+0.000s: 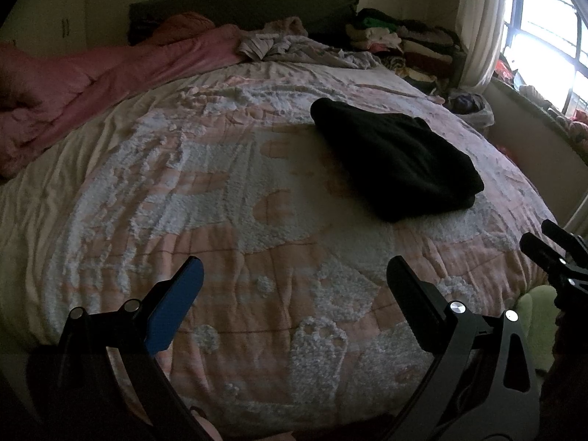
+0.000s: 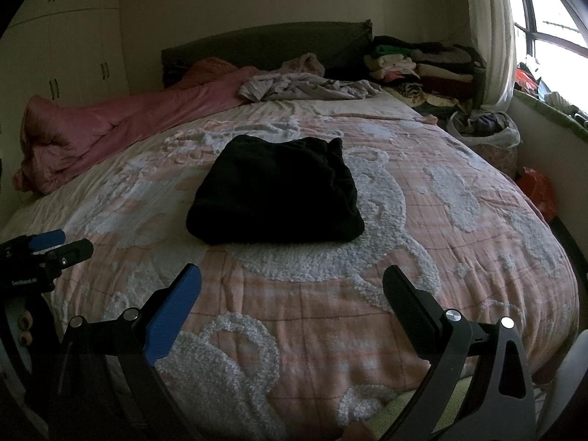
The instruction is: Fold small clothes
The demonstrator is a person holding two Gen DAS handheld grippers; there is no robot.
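A black garment [image 1: 397, 158] lies folded into a compact bundle on the pink and white bedspread [image 1: 228, 198]. In the right wrist view it [image 2: 275, 198] sits at the middle of the bed. My left gripper [image 1: 294, 268] is open and empty, held above the near part of the bed, left of the garment and short of it. My right gripper [image 2: 292, 275] is open and empty, held above the bed in front of the garment. The right gripper also shows at the right edge of the left wrist view [image 1: 547, 242]. The left gripper shows at the left edge of the right wrist view [image 2: 55, 246].
A pink duvet [image 2: 121, 128] lies bunched along the far left of the bed. Crumpled grey clothes [image 2: 305, 86] lie near the dark headboard [image 2: 264, 42]. Stacked clothes [image 2: 422, 64] sit at the far right corner. A bag of clothes [image 2: 485, 128] stands beside the bed under the window [image 2: 551, 18].
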